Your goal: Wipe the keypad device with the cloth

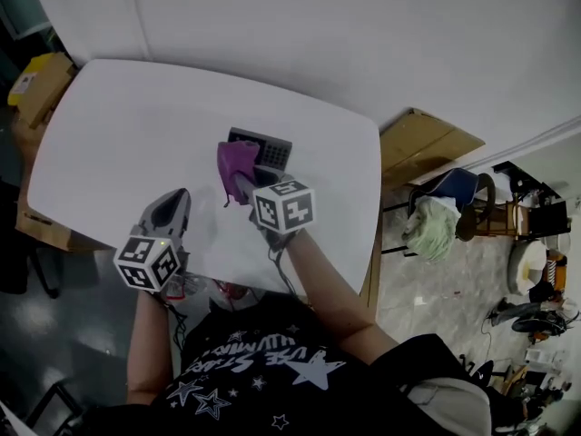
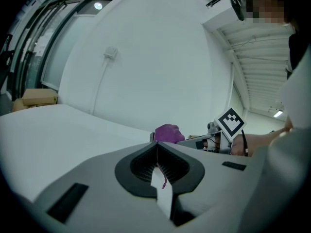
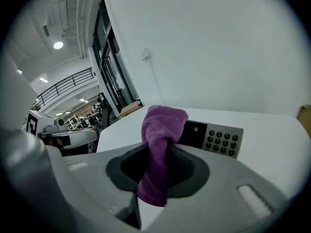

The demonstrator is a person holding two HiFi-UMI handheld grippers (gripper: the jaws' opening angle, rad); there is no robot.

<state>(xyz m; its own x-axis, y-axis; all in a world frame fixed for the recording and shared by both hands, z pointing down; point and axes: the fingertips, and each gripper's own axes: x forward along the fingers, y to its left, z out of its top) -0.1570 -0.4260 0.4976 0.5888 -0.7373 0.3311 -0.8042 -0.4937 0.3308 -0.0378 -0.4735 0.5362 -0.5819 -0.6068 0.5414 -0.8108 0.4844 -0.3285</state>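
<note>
Purple cloth [image 3: 160,130] is pinched in the right gripper [image 3: 161,155], whose jaws are clamped on a fold of it. A bunched end stands up past the tips and a short tail hangs back toward the camera. The keypad device [image 3: 214,139] lies flat on the white table [image 1: 136,125], just beyond that bunch and off to the right of the jaw line. Its long axis runs crosswise to the jaws. The dark screen end sits behind the cloth and is partly covered by it, while the end with the round keys reaches out to the right, fully bare. In the head view the cloth overlaps the device's left part, though I cannot tell whether it presses on the surface or hangs just above it.

The left gripper [image 1: 179,198] is off to the left and nearer the person, apart from the device. Its jaws are brought together with nothing gripped that I can make out. The right gripper is by far the nearer one, and it carries the cloth.

I judge the wiping to be at or near its start over the screen end. The next stroke would need to travel rightward along the device toward the keys. Nothing holds the device, so a firm push may slide it.
</note>
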